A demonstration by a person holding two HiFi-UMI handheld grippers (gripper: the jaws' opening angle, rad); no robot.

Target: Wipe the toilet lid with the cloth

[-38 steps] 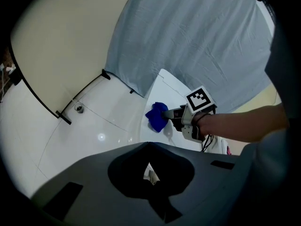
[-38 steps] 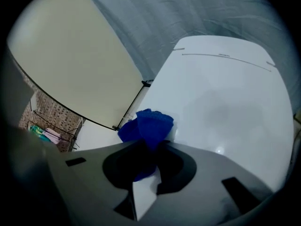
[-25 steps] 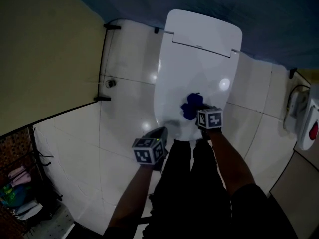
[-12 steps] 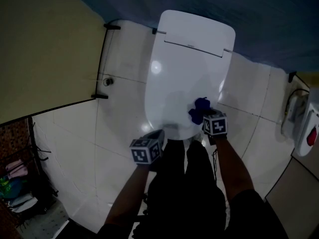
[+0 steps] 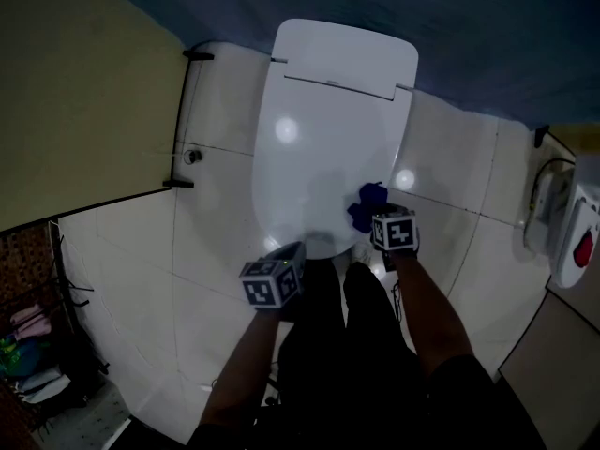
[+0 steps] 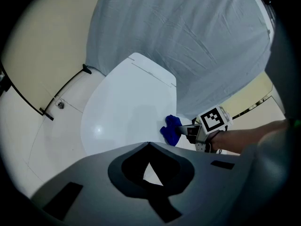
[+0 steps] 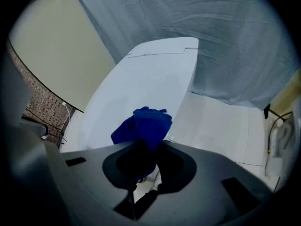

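Note:
The white toilet lid (image 5: 319, 129) is down and fills the middle of the head view. A bunched blue cloth (image 5: 367, 205) rests on the lid's near right edge, with my right gripper (image 5: 377, 217) shut on it. In the right gripper view the cloth (image 7: 145, 125) bulges out past the jaws over the lid (image 7: 146, 79). My left gripper (image 5: 296, 254) hovers by the lid's front rim, jaws together and holding nothing. From the left gripper view (image 6: 149, 163) I see the lid (image 6: 127, 107), the cloth (image 6: 170, 128) and the right gripper (image 6: 186, 131).
White floor tiles (image 5: 216, 242) surround the toilet. A beige partition (image 5: 84, 111) stands at the left and a blue-grey sheet (image 5: 469, 36) hangs behind. A white fixture (image 5: 572, 237) is mounted at the far right. The person's dark-clothed legs (image 5: 366, 345) stand before the bowl.
The right gripper has dragged the cloth from the lid's middle right toward its right front edge. The left gripper has stayed by the front rim.

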